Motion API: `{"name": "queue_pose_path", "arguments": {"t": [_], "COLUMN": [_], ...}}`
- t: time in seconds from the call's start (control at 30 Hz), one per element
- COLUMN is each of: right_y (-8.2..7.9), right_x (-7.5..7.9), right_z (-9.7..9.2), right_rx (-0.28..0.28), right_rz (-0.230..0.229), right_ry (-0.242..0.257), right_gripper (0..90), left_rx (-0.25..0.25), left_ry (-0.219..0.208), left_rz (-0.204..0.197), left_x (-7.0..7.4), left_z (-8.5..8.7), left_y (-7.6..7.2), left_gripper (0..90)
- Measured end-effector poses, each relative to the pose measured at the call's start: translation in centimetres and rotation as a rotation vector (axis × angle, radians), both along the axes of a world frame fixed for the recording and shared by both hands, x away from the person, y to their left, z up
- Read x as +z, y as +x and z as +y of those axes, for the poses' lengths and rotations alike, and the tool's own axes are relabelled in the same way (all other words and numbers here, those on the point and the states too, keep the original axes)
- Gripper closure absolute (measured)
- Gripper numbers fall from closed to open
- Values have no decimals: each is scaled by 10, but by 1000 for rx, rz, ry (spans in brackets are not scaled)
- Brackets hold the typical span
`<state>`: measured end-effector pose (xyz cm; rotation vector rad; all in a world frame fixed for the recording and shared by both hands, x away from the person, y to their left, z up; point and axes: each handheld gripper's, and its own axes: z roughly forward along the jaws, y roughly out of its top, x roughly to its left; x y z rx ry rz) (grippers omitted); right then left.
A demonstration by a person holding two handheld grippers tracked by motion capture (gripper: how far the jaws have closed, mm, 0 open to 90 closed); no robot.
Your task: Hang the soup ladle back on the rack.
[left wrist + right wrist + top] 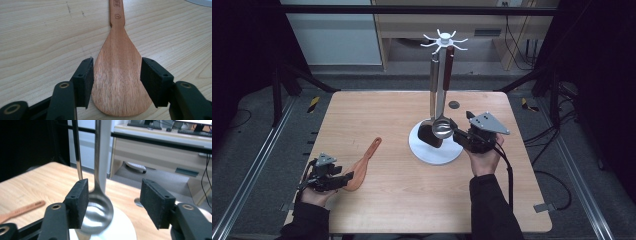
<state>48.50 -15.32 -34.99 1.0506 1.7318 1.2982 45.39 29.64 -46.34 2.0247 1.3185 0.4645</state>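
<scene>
Wooden spatula blade lies between open jaws

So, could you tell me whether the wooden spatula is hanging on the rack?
No, the wooden spatula lies flat on the table, between the left tongs.

The stand sits right of centre on the surface, its pole rising toward the upper middle of the frame. A ladle and a spatula hang from its top, down to the base. The wooden spoon lies lower left, its blade between the left gripper's jaws. The right gripper is just right of the ladle.
</scene>
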Motion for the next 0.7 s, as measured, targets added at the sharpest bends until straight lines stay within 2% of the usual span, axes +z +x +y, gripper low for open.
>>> {"name": "queue_pose_path", "arguments": {"t": [0.13,0.33,0.47,0.67,0.7], "right_y": [-9,-20,-25,-30,-31], "right_x": [-11,-32,-47,-60,-61], "right_z": [-12,-30,-42,-57,-59], "right_rx": [11,18,14,-12,-14], "right_rz": [23,75,121,142,144], "right_ry": [3,26,20,49,42], "right_gripper": [367,336,328,308,306], "left_rx": [0,3,2,-5,-6], "left_ry": [1,0,-4,-2,-2], "left_rz": [-1,0,-5,-9,-10], "left_x": [0,0,1,3,3], "left_z": [0,0,-1,-1,-1], "left_y": [0,-1,-1,-2,-2], "left_gripper": [443,442,442,441,441]}}
